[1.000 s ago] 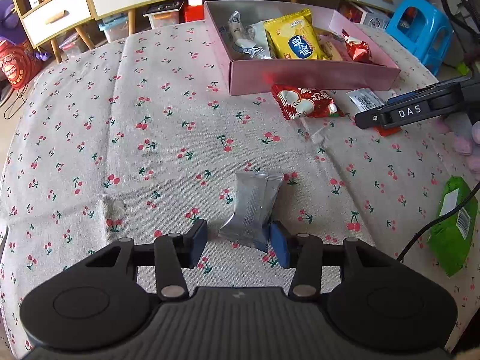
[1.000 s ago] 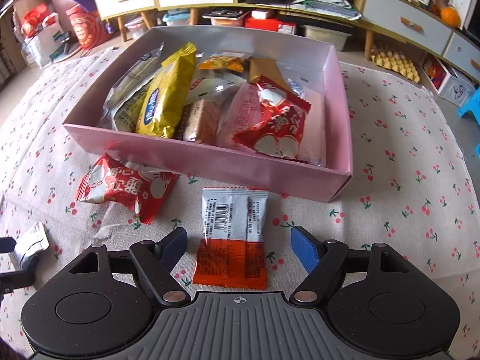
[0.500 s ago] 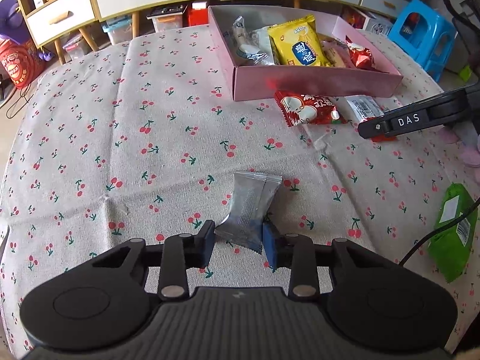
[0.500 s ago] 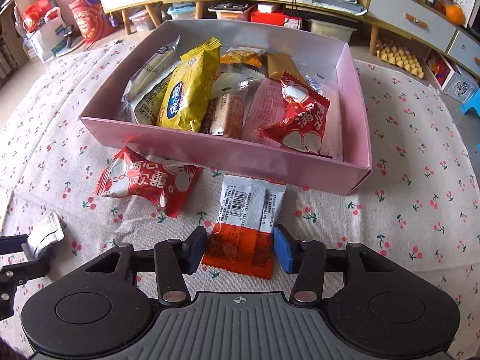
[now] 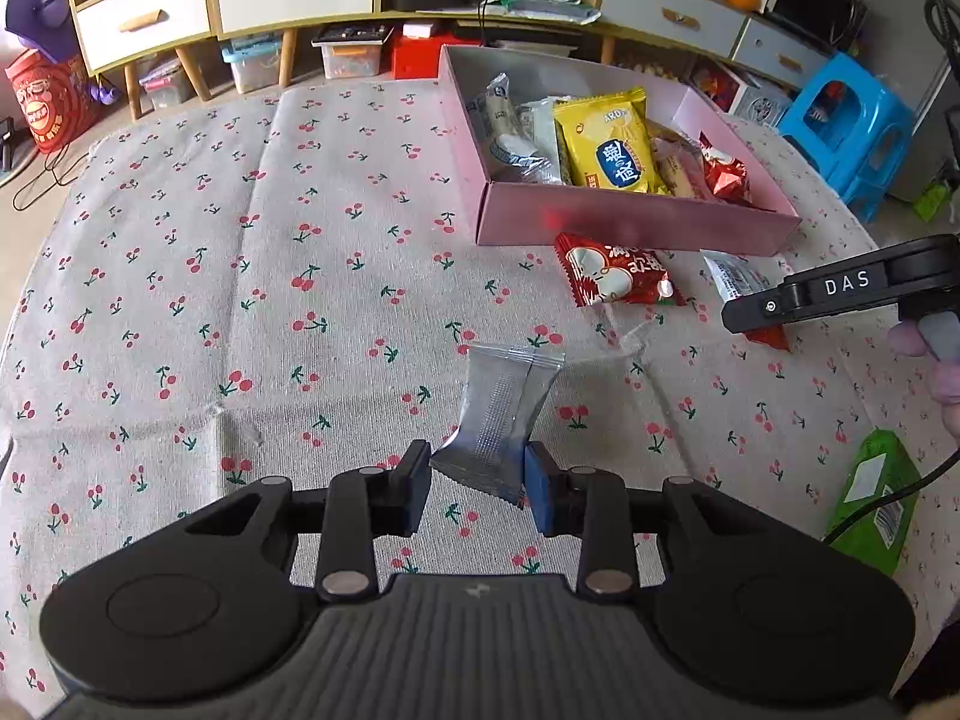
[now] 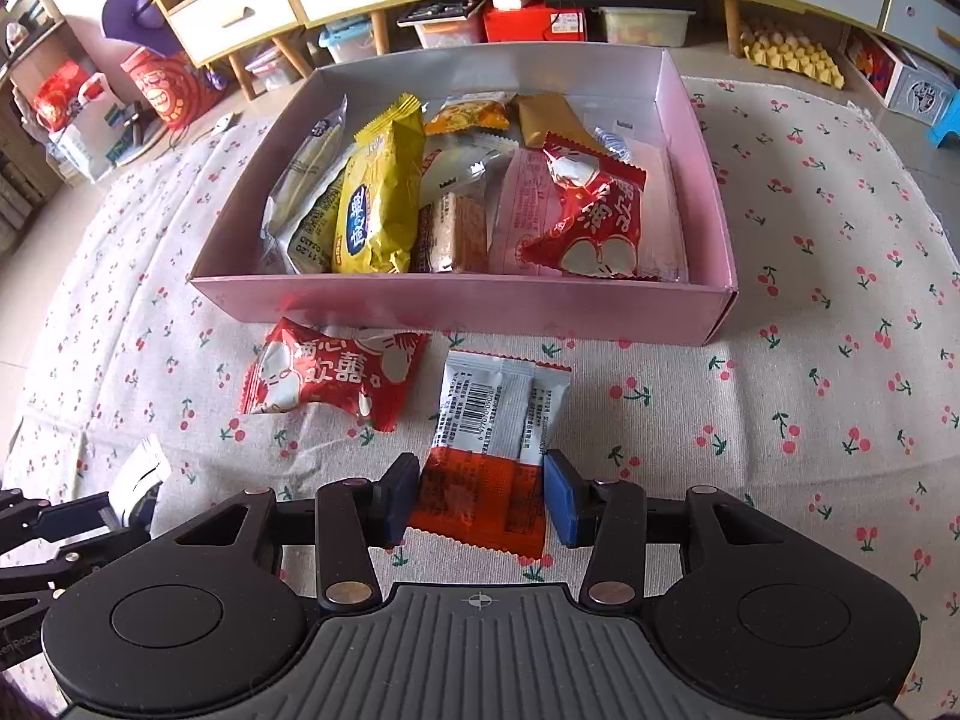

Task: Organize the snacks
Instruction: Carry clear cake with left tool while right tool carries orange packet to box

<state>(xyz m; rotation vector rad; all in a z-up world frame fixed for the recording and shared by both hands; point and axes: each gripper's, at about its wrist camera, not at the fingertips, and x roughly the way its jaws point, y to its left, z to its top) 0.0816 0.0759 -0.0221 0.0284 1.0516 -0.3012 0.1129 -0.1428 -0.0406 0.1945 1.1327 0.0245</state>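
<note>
Now my left gripper (image 5: pixel 477 483) has squeezed the crinkly silver packet (image 5: pixel 501 417), and my right gripper (image 6: pixel 480 495) is closing on the orange-and-white packet (image 6: pixel 489 450) at bottom centre; both can go into the pink cardboard box (image 6: pixel 480 315).

Bright, even daylight, soft shadows; fisheye bends the edges; far shelves perhaps slightly blurred.

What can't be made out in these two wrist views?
- Silver packet: front side unseen in the left wrist view; it faces away.
- Orange-and-white packet: small print too fine in the right wrist view.
- Green packet: partly crossed by a cable in the left wrist view.
- Pink box: lower snacks buried under others.
</note>
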